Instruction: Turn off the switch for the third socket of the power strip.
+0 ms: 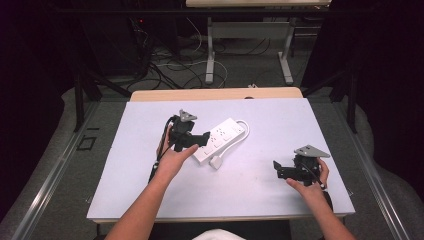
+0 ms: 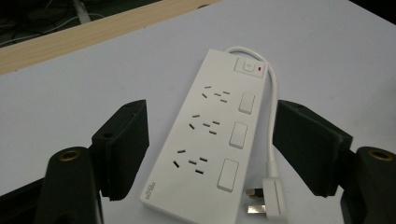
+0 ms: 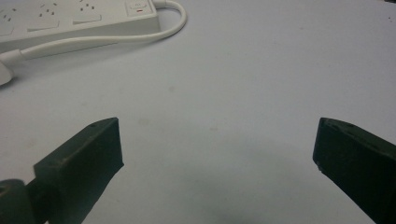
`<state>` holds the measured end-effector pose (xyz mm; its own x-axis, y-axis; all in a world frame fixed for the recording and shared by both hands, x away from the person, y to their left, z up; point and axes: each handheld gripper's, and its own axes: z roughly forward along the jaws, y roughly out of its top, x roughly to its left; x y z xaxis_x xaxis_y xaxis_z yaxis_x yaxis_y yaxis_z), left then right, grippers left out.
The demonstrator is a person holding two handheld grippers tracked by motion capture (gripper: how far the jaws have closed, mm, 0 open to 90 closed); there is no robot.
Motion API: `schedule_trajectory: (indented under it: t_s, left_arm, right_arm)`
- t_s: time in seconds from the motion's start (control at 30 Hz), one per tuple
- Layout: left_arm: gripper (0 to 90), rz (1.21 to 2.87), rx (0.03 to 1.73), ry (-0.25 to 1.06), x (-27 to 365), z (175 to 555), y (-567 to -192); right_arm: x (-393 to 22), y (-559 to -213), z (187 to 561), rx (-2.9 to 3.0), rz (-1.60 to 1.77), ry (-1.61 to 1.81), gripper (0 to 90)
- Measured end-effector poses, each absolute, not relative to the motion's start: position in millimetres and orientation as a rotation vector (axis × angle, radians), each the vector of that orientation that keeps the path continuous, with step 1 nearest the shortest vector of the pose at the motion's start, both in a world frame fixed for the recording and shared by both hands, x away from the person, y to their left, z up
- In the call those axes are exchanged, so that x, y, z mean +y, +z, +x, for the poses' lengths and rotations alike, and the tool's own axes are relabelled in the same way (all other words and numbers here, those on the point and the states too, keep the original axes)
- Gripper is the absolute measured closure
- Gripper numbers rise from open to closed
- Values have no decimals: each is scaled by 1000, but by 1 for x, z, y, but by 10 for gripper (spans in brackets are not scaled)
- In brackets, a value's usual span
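A white power strip [image 1: 222, 136] with three sockets and their switches lies flat on the white table top [image 1: 280, 125], left of centre. Its short cable [image 2: 273, 107] loops from the far end back to a white plug [image 1: 216, 161] lying at the near end. My left gripper [image 1: 202, 140] hovers over the strip's near end. In the left gripper view its jaws [image 2: 210, 116] stand open on either side of the strip [image 2: 205, 135] and plug [image 2: 273, 198], apart from both. My right gripper [image 1: 277, 167] rests near the table's right front, open [image 3: 217, 135] over bare surface, the strip [image 3: 70, 18] far off.
A wooden strip [image 1: 215, 94] borders the table's far edge. Beyond it, on the floor, are tangled cables [image 1: 170, 65] and the legs of another desk [image 1: 210, 55]. Dark frame struts [image 1: 80, 85] stand at both sides.
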<state>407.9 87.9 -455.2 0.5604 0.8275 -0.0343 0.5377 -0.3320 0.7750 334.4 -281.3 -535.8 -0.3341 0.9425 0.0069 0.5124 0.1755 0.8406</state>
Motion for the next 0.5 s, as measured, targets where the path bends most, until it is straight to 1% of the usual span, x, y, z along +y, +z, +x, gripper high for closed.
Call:
schedule_trajectory:
  t_s: [0.2, 0.5]
  left_arm:
    - [294, 2048, 1106, 470, 84, 413, -456]
    - [314, 2061, 1159, 401, 79, 421, -462]
  right_arm:
    - [-282, -536, 334, 1937, 1365, 1060, 14]
    - [-281, -536, 335, 1931, 1367, 1062, 20]
